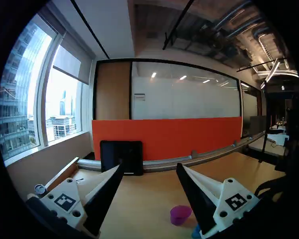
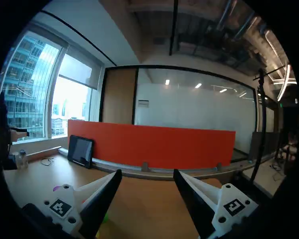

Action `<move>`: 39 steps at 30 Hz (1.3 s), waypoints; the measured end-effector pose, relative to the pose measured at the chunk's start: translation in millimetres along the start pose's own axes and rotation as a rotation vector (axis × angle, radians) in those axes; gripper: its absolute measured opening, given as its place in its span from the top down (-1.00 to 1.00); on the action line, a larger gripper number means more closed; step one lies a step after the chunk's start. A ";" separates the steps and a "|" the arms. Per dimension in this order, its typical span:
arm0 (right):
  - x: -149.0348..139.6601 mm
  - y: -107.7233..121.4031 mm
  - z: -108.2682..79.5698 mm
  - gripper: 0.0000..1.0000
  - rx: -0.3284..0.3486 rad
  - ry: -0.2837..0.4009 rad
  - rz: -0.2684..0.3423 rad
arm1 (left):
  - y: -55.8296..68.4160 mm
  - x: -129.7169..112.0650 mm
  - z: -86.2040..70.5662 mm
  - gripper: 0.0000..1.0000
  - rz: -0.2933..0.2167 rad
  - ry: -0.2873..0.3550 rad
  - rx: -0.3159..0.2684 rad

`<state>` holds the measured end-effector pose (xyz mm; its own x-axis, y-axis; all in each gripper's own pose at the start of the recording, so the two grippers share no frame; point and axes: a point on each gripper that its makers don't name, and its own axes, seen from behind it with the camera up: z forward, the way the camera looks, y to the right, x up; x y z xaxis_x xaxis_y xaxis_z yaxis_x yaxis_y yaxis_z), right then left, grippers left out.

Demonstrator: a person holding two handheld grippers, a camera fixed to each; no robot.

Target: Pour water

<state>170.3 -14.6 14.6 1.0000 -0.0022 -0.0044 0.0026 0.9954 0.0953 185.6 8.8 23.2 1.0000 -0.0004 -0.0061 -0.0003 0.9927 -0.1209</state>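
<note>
My left gripper (image 1: 148, 165) and right gripper (image 2: 146, 171) both gape wide, holding nothing, so I'd lower the left toward the cup (image 1: 180, 214) and straddle it squarely before squeezing.

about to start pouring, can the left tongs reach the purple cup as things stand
Probably yes: the left tongs are open and the purple cup stands on the desk ahead and below them, nothing in between. A blue thing sits beside it.

Wide-spread right claw (image 2: 146, 172) above wooden desk (image 2: 149, 207), orange partition (image 2: 157, 145) beyond.
</note>
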 end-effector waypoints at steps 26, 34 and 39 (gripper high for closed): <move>0.1 -51.4 -8.6 -0.99 0.349 -0.028 0.018 | 70.8 3.8 -4.4 -0.94 0.021 -0.026 -0.311; -4.0 -63.9 -9.0 -1.00 0.419 -0.065 0.000 | 83.0 -9.7 -7.0 -0.94 0.054 -0.053 -0.362; -8.0 -72.4 -10.4 -1.00 0.465 -0.095 -0.027 | 90.7 -21.5 -10.0 -0.94 0.075 -0.076 -0.398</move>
<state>162.1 -85.7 -2.6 0.9954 -0.0581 0.0757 0.0090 0.8465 0.5323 164.0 97.6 2.5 0.9947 0.0939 0.0417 -0.0609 0.8654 -0.4974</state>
